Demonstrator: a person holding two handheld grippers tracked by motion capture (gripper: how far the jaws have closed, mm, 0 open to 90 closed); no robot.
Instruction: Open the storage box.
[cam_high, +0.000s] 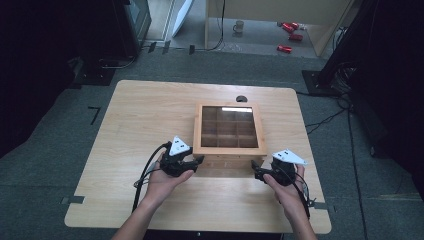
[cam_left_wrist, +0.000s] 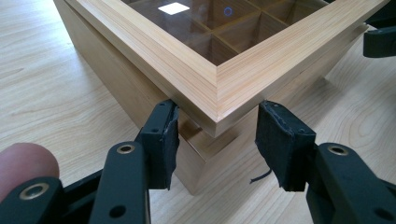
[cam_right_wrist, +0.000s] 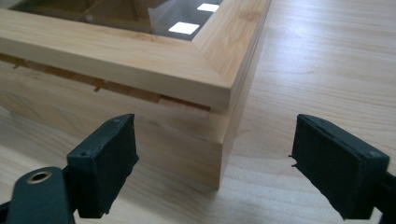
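Your wooden box (cam_high: 229, 131) sits square to the desk (cam_high: 140, 115) edges, glass lid up. Your left gripper (cam_left_wrist: 217, 140) and right gripper (cam_right_wrist: 215, 172) straddle its near corners, jaws apart, gripping nothing.

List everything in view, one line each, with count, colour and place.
wooden box: one, light wood, glass-topped lid, nine compartments, centre of table
table: one, light wood, on grey floor
mug: one, pale, on far floor
cans: about four, red, on far floor at right
left gripper: one, black, open, at the box's near left corner
right gripper: one, black, open, at the box's near right corner
hands: two, holding the grippers, near edge of table
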